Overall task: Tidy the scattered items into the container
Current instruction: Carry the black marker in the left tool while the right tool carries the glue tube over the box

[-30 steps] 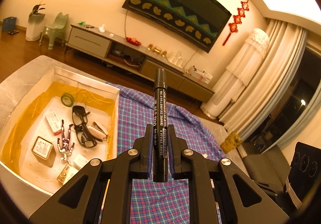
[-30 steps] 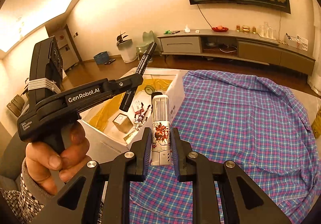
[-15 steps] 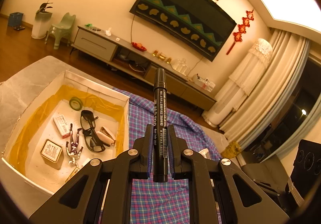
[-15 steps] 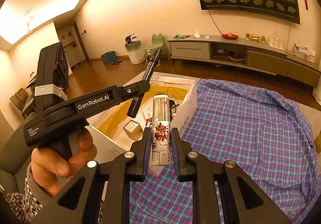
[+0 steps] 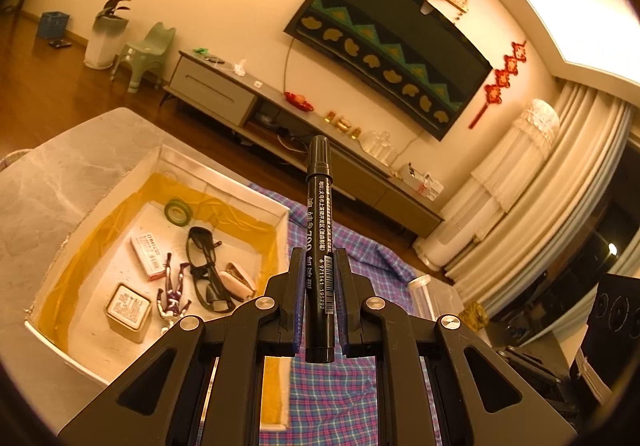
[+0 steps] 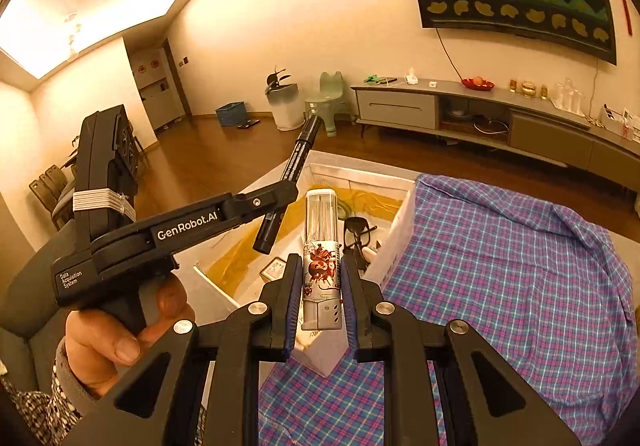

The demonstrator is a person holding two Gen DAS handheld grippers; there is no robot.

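My left gripper (image 5: 319, 266) is shut on a black marker pen (image 5: 319, 222) that stands up between the fingers, held in the air beside the near right corner of the white box (image 5: 285, 218). The marker also shows in the right wrist view (image 6: 294, 170), above the box (image 6: 400, 222). My right gripper (image 6: 320, 278) is shut on a clear lighter with a red cartoon print (image 6: 321, 258), held over the box's near corner. The box holds black glasses (image 5: 206, 270), a green tape roll (image 5: 178, 211), a small figure (image 5: 173, 296), a tin (image 5: 128, 306) and a small carton (image 5: 148, 256).
The box stands on a grey marble table (image 5: 60, 174), next to a blue and purple checked cloth (image 6: 500, 266). A clear tube (image 5: 422, 294) lies on the cloth at the right. A TV cabinet (image 6: 480, 114) stands behind along the wall.
Both grippers have moved left toward the box with their loads. The box now fills more of both views and the right gripper's lighter hangs over its near corner.
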